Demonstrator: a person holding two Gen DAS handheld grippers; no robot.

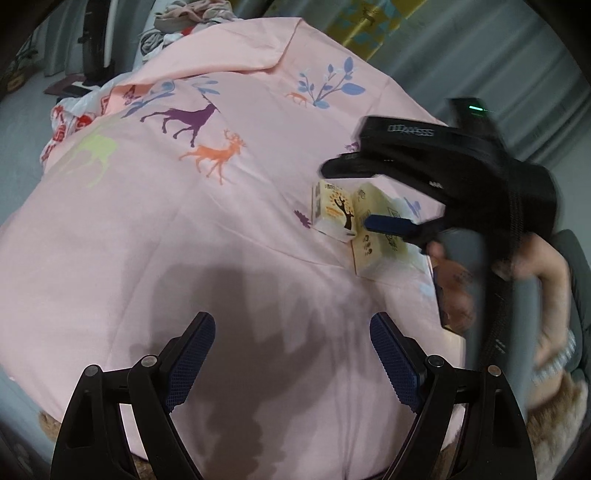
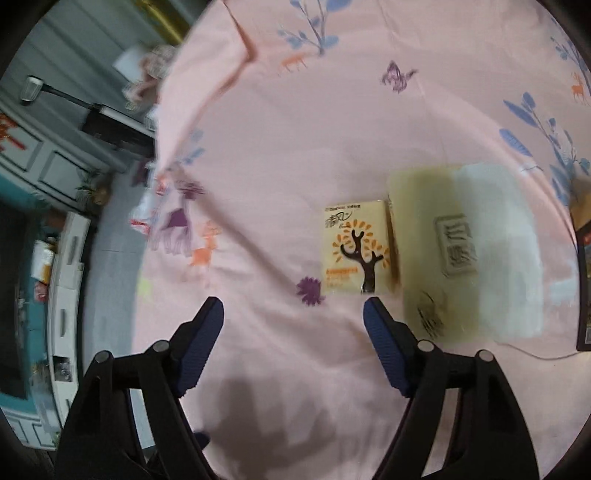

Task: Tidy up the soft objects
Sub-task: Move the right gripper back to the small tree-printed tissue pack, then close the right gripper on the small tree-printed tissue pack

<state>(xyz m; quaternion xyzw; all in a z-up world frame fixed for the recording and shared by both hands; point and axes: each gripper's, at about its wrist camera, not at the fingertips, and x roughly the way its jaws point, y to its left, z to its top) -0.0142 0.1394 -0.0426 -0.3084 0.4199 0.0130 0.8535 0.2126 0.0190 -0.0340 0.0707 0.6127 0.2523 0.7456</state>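
Observation:
A small yellow tissue pack with a tree print [image 1: 334,210] [image 2: 356,247] lies on a pink deer-print sheet [image 1: 184,229] [image 2: 295,147], touching a larger pale tissue pack [image 1: 380,236] [image 2: 465,251] to its right. My left gripper [image 1: 291,354] is open and empty above bare sheet. My right gripper [image 2: 293,321] is open and empty, just short of the small pack; in the left wrist view it [image 1: 354,195] hovers over both packs.
A heap of clothes [image 1: 192,18] lies at the sheet's far end. A dark flat object [image 2: 583,277] sits right of the large pack, with a thin white cable [image 2: 535,354] beside it. Grey floor and cabinets [image 2: 55,166] lie left of the bed.

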